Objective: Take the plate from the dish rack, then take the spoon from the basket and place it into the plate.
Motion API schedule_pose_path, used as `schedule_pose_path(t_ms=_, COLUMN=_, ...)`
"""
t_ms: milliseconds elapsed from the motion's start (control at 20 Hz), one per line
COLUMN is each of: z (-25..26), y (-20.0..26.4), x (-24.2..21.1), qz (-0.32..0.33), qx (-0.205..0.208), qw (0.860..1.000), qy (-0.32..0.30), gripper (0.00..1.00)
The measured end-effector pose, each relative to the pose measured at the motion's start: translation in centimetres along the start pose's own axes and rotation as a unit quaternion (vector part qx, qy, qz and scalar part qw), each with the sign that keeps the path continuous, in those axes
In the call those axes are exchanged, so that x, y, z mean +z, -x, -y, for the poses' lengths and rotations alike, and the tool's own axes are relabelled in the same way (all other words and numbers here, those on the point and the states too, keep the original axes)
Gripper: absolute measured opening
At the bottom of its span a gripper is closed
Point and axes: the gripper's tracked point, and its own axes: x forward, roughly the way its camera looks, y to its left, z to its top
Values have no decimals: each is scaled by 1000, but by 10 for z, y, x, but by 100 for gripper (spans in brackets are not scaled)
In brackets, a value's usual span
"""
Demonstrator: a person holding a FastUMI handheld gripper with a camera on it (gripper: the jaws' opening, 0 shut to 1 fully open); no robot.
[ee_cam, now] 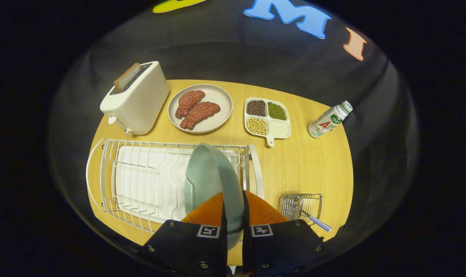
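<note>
A pale green plate (208,175) stands on edge between my two fingers, and my gripper (233,209) is shut on its rim. The plate sits over the right end of the white wire dish rack (140,177); whether it still rests in the rack's slots I cannot tell. To the right of my fingers stands a small wire basket (299,206), and a spoon with a blue checked handle (317,223) leans out of it toward the table's near edge.
Beyond the rack on the round wooden table (313,169) stand a white toaster (137,98) with a slice in it, a grey plate of meat (200,108), a divided dish of beans (267,117) and a small bottle (329,120) at the far right.
</note>
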Motion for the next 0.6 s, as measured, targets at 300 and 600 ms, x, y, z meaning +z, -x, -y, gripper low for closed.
schedule_pose_path(t_ms=300, z=-9, y=15, x=7, qz=-17, qx=-46, qw=998, qy=44, gripper=15)
schedule_pose_path(t_ms=600, z=4, y=39, x=35, qz=4, qx=-105, qw=991, qy=77, gripper=15)
